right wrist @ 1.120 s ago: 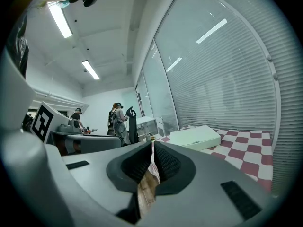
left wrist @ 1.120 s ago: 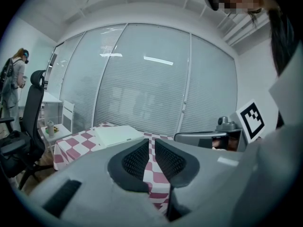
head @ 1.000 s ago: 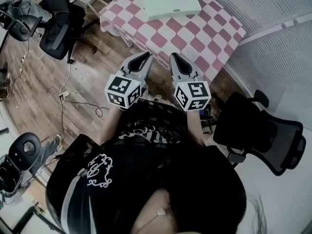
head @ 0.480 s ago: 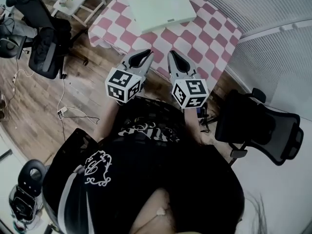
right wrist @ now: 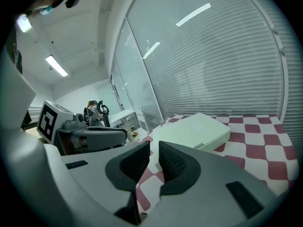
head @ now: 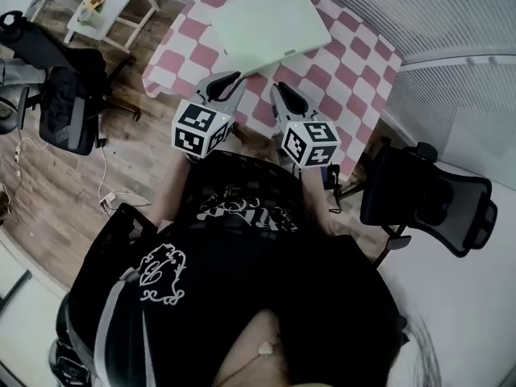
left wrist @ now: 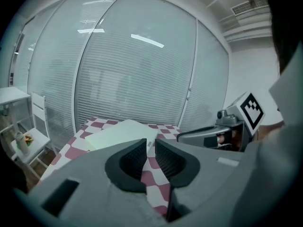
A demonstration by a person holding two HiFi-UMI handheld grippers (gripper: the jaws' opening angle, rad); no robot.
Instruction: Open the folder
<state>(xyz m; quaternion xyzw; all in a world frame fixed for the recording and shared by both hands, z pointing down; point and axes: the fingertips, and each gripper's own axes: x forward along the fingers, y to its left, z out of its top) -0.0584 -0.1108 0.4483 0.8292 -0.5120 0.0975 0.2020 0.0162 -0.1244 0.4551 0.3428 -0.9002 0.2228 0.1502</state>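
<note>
A pale green folder (head: 266,24) lies closed and flat on a table with a pink-and-white checked cloth (head: 355,63). My left gripper (head: 228,77) and right gripper (head: 284,89) are held side by side over the table's near edge, pointing at the folder and short of it. Both are shut with nothing between the jaws. In the left gripper view the folder (left wrist: 118,132) lies beyond the closed left gripper (left wrist: 150,143), and the right gripper's body shows at the right. In the right gripper view the folder (right wrist: 191,131) sits ahead of the right gripper (right wrist: 154,146).
A black office chair (head: 427,200) stands at the right of the person, another black chair (head: 64,103) at the left. A small white side table (head: 101,6) holds small items. Cables (head: 105,200) lie on the wooden floor. Blinds line the wall behind the table.
Both grippers have moved forward together to the table's near edge, and the folder now lies closer in front of them. Their jaws stay shut.
</note>
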